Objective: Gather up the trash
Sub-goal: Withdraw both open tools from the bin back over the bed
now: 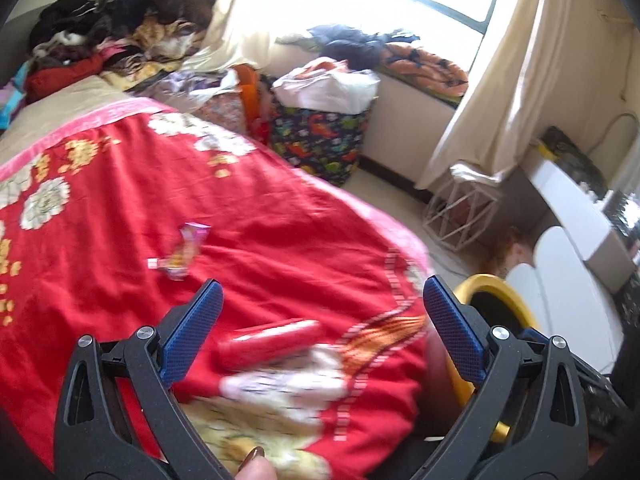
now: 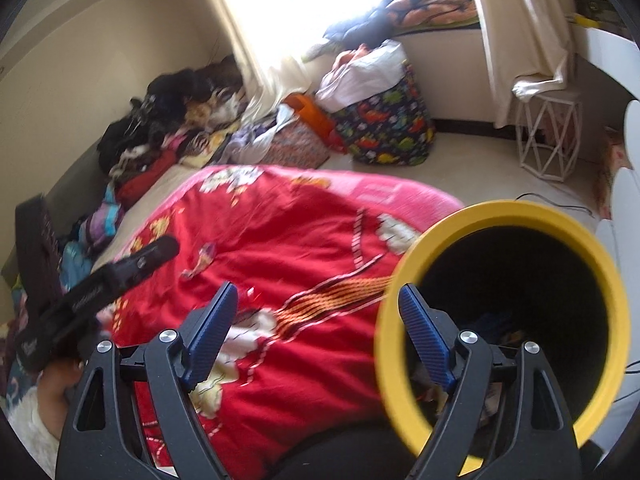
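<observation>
Yellow-rimmed bin (image 2: 504, 216), black inside, sits off the right edge of the bed; some dark scraps and a bit of blue at its bottom, too dim to name. Second container: one dinosaur-print bag (image 2: 386, 128) on the floor under the window, stuffed with white cloth or plastic. One white wire stool (image 2: 548, 136) by the curtain.

Red blanket (image 1: 248, 216) carries two pieces of trash: one crumpled pink-purple wrapper (image 1: 186, 250) mid-bed, one red tube-shaped packet (image 1: 270, 344) nearer, lying between the fingers of the left gripper (image 1: 322, 304). Left jaws stand wide, pads clear of the packet, nothing gripped.

Right gripper (image 2: 318, 302) empty too, jaws wide and opening; its right finger overlaps the bin rim in view, contact can't be told. Only blanket and bin rim show between the fingers.

Heap of clothes (image 1: 116, 20) at the far end of the bed, count not readable.
</observation>
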Tool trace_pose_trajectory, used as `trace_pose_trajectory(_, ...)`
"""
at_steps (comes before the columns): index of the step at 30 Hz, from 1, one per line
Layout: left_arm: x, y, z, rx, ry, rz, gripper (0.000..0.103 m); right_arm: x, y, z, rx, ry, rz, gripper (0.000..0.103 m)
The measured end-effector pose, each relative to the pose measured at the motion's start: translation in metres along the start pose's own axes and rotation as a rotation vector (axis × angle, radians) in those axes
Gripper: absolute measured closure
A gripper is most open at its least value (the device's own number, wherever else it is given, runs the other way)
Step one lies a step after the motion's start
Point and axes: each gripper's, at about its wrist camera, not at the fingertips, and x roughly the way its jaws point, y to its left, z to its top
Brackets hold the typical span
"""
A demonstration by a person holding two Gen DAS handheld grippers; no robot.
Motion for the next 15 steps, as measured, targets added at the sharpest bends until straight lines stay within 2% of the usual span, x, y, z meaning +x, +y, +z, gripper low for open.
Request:
trace_pose_trajectory(4,0.004,0.039,0.005,-0.065,0.013,0.054,0.013,0.023,0.024,-0.007,-0.026,0.058,0.023,0.023)
trace_pose_trajectory(7,0.007,0.070,0.008,-0.103,0.025,0.095,0.020,0.040,0.045,-0.015,-0.062,0.100,0.035,0.023)
trace_pose_trajectory(8,0.009,0.076,0.009,-0.110,0.030,0.102,0.021,0.046,0.054,-0.017,-0.094,0.107,0.032,0.023)
trace_pose_trajectory(11,0.011,0.097,0.010,-0.139,0.048,0.109,0.034,0.063,0.076,-0.022,-0.188,0.134,0.046,0.023)
trace_pose_trajectory(13,0.014,0.107,0.009,-0.152,0.060,0.111,0.038,0.075,0.091,-0.023,-0.268,0.152,0.035,0.023)
trace_pose_trajectory(15,0.018,0.113,0.008,-0.157,0.072,0.106,0.040,0.085,0.096,-0.023,-0.289,0.186,0.039,0.023)
